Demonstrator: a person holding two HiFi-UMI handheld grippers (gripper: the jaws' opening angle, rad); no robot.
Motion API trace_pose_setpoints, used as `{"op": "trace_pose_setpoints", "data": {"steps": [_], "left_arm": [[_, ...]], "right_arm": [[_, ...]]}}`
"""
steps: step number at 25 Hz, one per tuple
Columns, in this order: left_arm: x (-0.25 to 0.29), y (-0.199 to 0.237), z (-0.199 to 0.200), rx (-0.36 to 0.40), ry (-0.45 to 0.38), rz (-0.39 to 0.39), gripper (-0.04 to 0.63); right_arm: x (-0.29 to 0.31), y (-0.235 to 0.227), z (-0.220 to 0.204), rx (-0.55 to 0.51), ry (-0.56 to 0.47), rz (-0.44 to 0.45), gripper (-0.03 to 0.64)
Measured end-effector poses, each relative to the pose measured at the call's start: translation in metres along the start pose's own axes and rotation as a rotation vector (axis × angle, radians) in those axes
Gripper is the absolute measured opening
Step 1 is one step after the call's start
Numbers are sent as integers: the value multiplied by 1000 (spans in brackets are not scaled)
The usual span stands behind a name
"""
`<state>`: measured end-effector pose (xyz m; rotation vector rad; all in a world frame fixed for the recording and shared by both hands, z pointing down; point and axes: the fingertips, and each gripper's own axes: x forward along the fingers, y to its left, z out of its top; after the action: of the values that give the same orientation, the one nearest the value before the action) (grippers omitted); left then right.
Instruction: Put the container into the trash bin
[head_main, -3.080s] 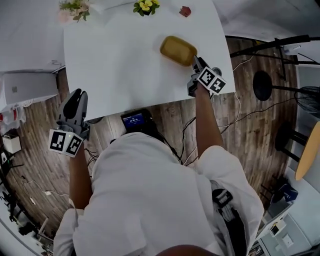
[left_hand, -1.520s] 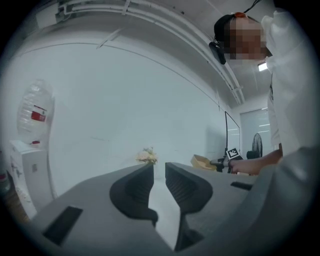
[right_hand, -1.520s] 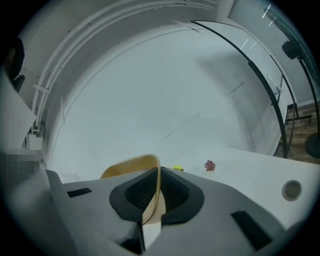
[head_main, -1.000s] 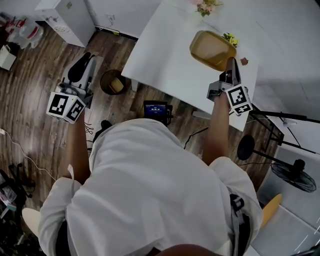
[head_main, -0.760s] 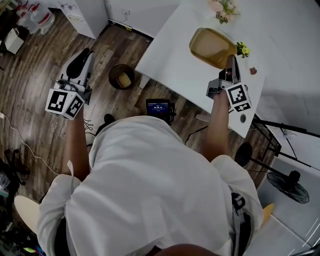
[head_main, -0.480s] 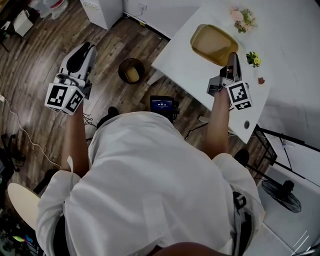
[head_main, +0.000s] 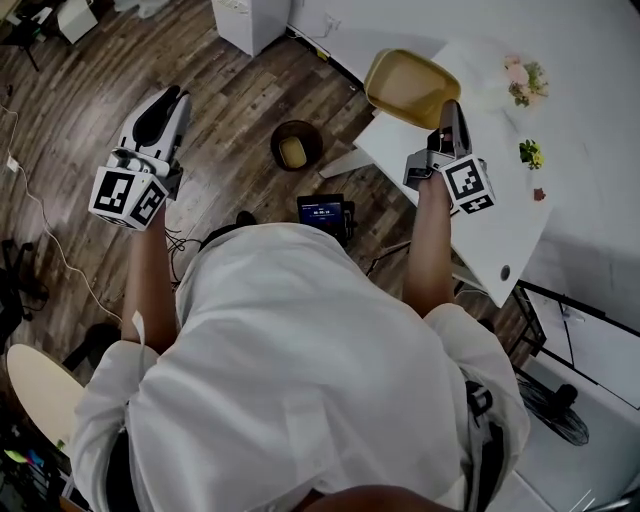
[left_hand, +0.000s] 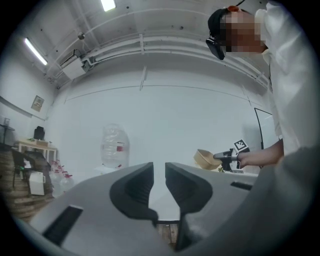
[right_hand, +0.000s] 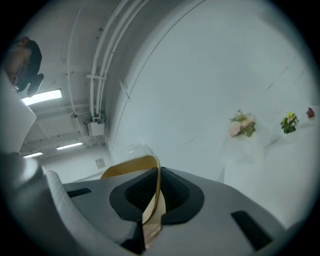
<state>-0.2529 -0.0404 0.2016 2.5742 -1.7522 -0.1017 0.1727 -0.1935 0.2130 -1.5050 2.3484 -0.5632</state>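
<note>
Left hand-held gripper (left_hand: 159, 169): held out level over the wooden floor. Its jaws stand a narrow gap apart with nothing between them. It looks spare for this job and is kept clear of the load.
Right hand-held gripper (right_hand: 158, 176): jaws closed on the thin wall of the container, so the rest juts out ahead of them.
Container (head_main: 408, 86): a shallow tan tray, off the bench and in the air above its corner. It is probably pinched by its rim because that is the only part thin enough for the jaws.
Screen device (head_main: 320, 211): just ahead of the person's white shirt, and I cannot tell whether it is worn or lying on the floor. Its lit characters are too small to read.
Trash bin (head_main: 297, 147): small, round and dark, open-topped, on the floor near the bench's corner, with something yellowish inside. The container is still apart from it, so I judge the drop not yet made.
Bench (head_main: 500, 225): white, with small flower sprigs (head_main: 524, 79) on it.
Writing: the marker cubes show only black-and-white squares. A large water bottle (left_hand: 114, 146) by the far wall has a red label, but its print is illegible.
</note>
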Motion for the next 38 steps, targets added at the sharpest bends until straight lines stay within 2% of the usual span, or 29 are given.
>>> {"op": "trace_pose_setpoints", "data": {"steps": [4,7,14,17,22,29,34,38], "left_arm": [[-29,35,-10,-12,18,16,77],[-37,49,-26,-17,47,13,77],[-28,78,-86,-120,110,-21,77],[-6,76,-119,-160,160,-44,75],[32,62,-162,-137,228,-100,75],[58,54,-253,-168,321,-134,75],[66,41,-318,-185,372,-137,75],[79,32,-367,-203,425,-170,75]], "right_arm": [[21,42,-42,-16,54,29,42],[33,56,-74,-32,106,29,41],[55,69,-161,-35,235,15,42],[60,60,-205,-25,304,14,42],[66,31,-270,1,410,-4,42],[77,-21,-366,26,515,-48,43],[75,-59,-439,9,601,-70,42],[80,-95,-499,-21,683,-79,43]]}}
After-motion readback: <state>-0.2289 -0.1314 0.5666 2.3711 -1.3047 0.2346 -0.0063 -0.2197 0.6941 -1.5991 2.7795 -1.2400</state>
